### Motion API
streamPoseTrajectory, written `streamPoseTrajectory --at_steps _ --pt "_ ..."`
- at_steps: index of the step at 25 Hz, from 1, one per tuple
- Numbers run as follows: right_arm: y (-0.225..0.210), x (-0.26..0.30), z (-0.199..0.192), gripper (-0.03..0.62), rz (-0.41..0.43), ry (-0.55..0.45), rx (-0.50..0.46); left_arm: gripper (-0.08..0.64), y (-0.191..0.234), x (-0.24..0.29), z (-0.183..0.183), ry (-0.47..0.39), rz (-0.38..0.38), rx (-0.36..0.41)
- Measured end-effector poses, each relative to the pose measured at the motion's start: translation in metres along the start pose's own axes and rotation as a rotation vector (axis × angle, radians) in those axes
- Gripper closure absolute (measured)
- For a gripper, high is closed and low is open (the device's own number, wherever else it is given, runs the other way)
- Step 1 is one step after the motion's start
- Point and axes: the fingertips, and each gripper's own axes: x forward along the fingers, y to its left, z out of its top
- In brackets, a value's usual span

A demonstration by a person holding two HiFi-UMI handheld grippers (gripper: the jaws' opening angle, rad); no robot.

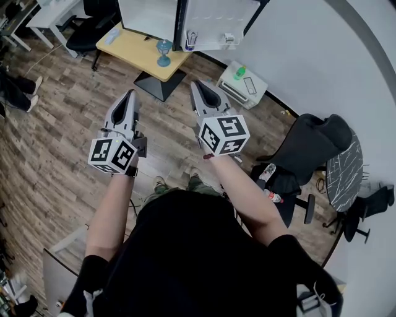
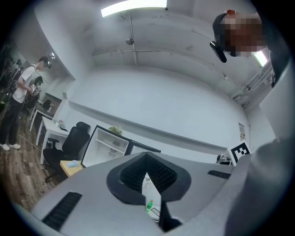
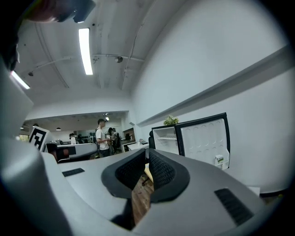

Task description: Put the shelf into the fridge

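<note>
The small fridge (image 1: pixel 148 17) stands open at the far wall, its white interior showing, with its door (image 1: pixel 219 21) swung out to the right. Both grippers hang in the air over the wooden floor, pointing toward it and well short of it. My left gripper (image 1: pixel 129 97) is shut and holds nothing. The right gripper (image 1: pixel 199 86) is likewise shut and empty. In the left gripper view the fridge (image 2: pixel 108 145) shows shelves inside. The right gripper view has the fridge (image 3: pixel 165 138) and its door (image 3: pixel 205 140) ahead. No loose shelf is clearly visible.
A low wooden table (image 1: pixel 139 49) with a blue glass (image 1: pixel 163 52) stands before the fridge. A white flat box (image 1: pixel 243 82) on the floor by the wall carries a green bottle (image 1: pixel 239 72). A dark office chair (image 1: pixel 309 155) is at right. People stand far off (image 3: pixel 101 137).
</note>
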Motion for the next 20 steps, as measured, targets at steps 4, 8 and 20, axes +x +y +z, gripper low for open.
streamPoseTrajectory --at_steps 4,8,20 --pt "0.007 0.007 0.008 0.178 0.081 -0.084 0.06 0.541 0.006 0.002 0.0 -0.002 -0.003 -0.001" --pt "0.021 0.016 0.018 0.003 0.157 -0.126 0.146 0.541 0.015 0.002 0.0 0.0 0.0 -0.008" --pt "0.052 0.039 0.005 0.078 0.128 -0.054 0.074 0.541 0.045 0.003 0.011 0.005 -0.055 -0.016"
